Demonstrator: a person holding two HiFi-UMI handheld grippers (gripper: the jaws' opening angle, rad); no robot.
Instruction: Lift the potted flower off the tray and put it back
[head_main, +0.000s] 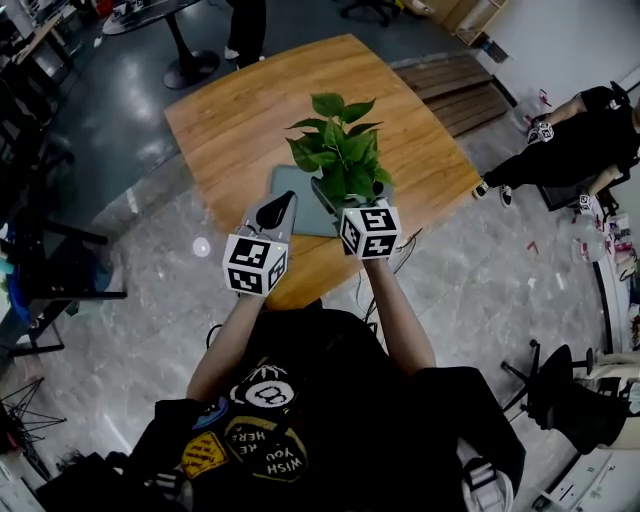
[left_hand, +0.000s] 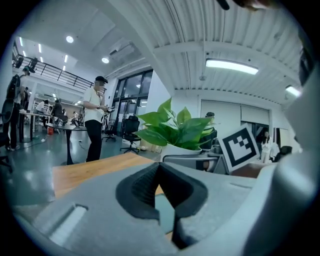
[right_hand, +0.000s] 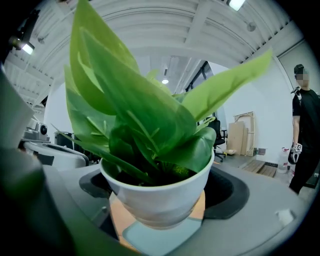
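The potted flower (head_main: 340, 150) has broad green leaves and a white pot (right_hand: 150, 195). My right gripper (right_hand: 160, 210) is shut on the pot, whose sides rest against the dark pads (right_hand: 232, 192). The pot hangs a little above the grey-green tray (right_hand: 155, 241). In the head view the tray (head_main: 298, 192) lies on the wooden table (head_main: 230, 120), and the right gripper (head_main: 347, 207) is mostly hidden under the leaves. My left gripper (head_main: 281, 201) hovers over the tray's left part, shut with nothing in it. Its tips (left_hand: 160, 167) meet, with the plant (left_hand: 172, 130) to their right.
A person (head_main: 570, 140) sits to the right of the table. Another (left_hand: 95, 120) stands beyond the table's far side by a round table (head_main: 150, 15). A wooden pallet (head_main: 460, 85) lies on the floor at the back right. Office chairs stand around.
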